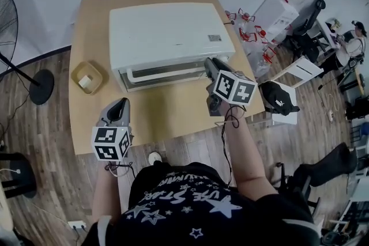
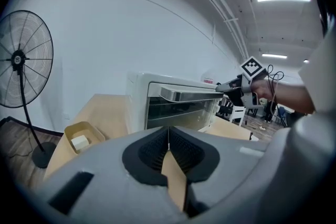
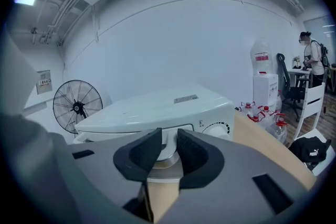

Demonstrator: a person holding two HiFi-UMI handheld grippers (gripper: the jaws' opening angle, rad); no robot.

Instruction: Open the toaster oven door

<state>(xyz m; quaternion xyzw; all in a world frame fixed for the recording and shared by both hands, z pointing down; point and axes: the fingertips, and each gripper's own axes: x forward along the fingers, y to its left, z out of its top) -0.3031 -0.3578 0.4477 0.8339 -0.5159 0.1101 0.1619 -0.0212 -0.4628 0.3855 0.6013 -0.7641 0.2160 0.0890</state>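
My right claw (image 3: 168, 140) is closing around the right end of the toaster oven's (image 1: 167, 37) door handle (image 2: 185, 94), not yet gripping; the oven is sitting shut on the table (image 1: 173, 115); my left claw (image 2: 168, 134) is hovering closed and empty.

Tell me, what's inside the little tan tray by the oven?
One small white block sits in the tray. The tray floor right under the block is covered, so it cannot be seen.

Light wooden table (image 1: 173, 118), rounded corners, stands on plank floor. White toaster oven (image 1: 167, 31) sits on far half, door facing near edge. Small tan tray (image 1: 95, 73) lies left of oven, near but apart; pale block (image 1: 85, 82) inside tray.
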